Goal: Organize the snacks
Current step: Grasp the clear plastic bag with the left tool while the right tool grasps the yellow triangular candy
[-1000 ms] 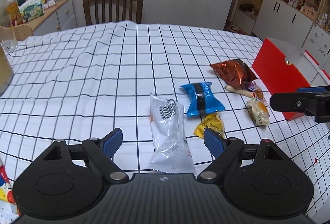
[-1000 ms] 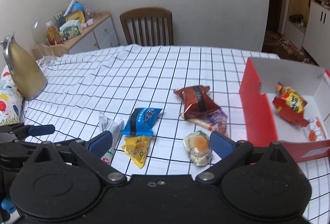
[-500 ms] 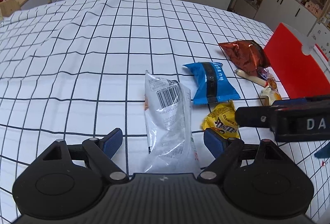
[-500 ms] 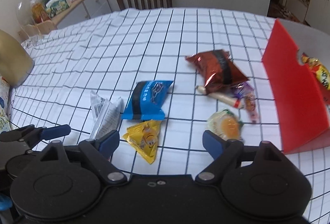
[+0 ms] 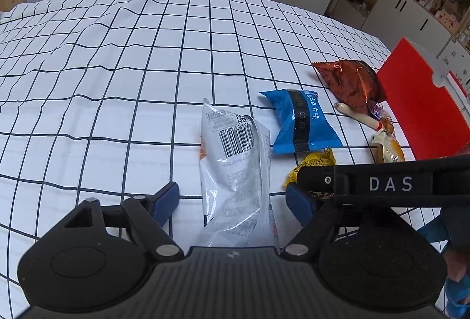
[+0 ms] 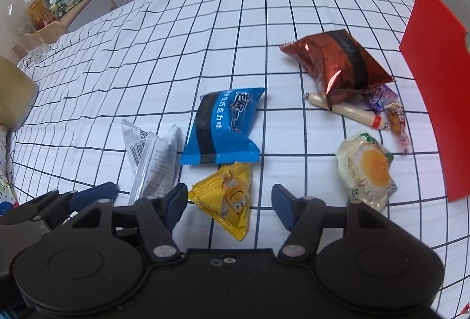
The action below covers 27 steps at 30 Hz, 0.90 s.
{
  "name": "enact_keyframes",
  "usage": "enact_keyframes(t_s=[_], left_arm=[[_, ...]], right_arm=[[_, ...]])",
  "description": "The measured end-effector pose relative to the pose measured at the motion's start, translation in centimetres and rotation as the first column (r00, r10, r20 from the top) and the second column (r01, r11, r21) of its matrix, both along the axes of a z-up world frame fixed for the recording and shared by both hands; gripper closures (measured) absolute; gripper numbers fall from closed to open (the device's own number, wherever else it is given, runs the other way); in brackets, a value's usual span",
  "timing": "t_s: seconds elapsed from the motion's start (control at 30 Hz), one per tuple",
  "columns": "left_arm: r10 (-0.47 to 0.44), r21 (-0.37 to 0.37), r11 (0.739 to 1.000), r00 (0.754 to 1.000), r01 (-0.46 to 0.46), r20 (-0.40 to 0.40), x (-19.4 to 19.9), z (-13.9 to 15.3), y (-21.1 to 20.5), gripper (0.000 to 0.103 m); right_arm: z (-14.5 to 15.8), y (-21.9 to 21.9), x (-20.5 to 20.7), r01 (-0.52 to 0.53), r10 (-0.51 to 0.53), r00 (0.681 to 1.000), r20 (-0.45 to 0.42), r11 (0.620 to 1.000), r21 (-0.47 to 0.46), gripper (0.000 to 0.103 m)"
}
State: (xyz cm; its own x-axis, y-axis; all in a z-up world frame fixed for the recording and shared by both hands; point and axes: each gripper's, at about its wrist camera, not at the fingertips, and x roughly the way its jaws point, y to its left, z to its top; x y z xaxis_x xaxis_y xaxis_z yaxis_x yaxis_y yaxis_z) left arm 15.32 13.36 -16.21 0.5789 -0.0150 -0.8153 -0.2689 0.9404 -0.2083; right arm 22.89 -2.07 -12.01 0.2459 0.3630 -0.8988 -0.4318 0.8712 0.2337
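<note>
Both the left gripper [image 5: 233, 200] and the right gripper [image 6: 229, 201] are matte black, with rounded housings, silver pivot screws and dark-blue pads [image 6: 176, 201] on the fingertips. White letters "DAS" mark the right gripper's side, behind its fingers.

Left tongs [image 5: 233, 200]: sitting lower over the tabletop [image 5: 147, 84] than a second ago, now straddling the near end of the white barcode packet [image 5: 235, 169]; jaws closing, pads not yet touching it.

Right tongs [image 6: 229, 203]: having dropped and tilted down, now straddling the yellow packet [image 6: 227, 197], just right of the white barcode packet; jaws closing from wide, pads still clear of the wrapper.

Right tongs' arm now crossing the left wrist view just right of the white barcode packet.
</note>
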Motion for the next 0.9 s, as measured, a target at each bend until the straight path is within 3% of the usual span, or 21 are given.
enact_keyframes(t_s=[0.03, 0.1, 0.2, 0.53, 0.87, 0.9], left_arm=[[0.000, -0.006, 1.000, 1.000, 0.000, 0.000, -0.1, 0.0, 0.1, 0.027], [-0.007, -0.009, 1.000, 1.000, 0.007, 0.000, -0.1, 0.1, 0.1, 0.043], [-0.016, -0.032, 0.999, 1.000, 0.016, -0.005, -0.1, 0.2, 0.1, 0.055], [-0.007, -0.058, 0.998, 1.000, 0.006, -0.019, -0.8, 0.6, -0.2, 0.062], [0.018, -0.073, 0.997, 1.000, -0.019, -0.021, -3.3, 2.5, -1.2, 0.063], [0.017, -0.077, 0.997, 1.000, -0.018, -0.016, -3.5, 2.8, -1.4, 0.069]], right_arm=[[-0.1, 0.0, 0.0, 0.002, -0.002, 1.000, -0.001, 1.000, 0.002, 0.049], [-0.1, 0.0, 0.0, 0.008, -0.007, 1.000, -0.002, 1.000, 0.013, 0.052], [-0.1, -0.2, 0.0, 0.011, -0.010, 1.000, -0.016, 0.999, 0.033, 0.061], [0.5, -1.1, -0.7, 0.030, -0.030, 1.000, -0.004, 0.998, 0.057, 0.073], [2.8, -3.2, -2.3, 0.034, -0.038, 0.999, 0.032, 0.995, 0.096, 0.074], [3.1, -3.5, -2.5, 0.037, -0.040, 0.999, 0.036, 0.995, 0.096, 0.074]])
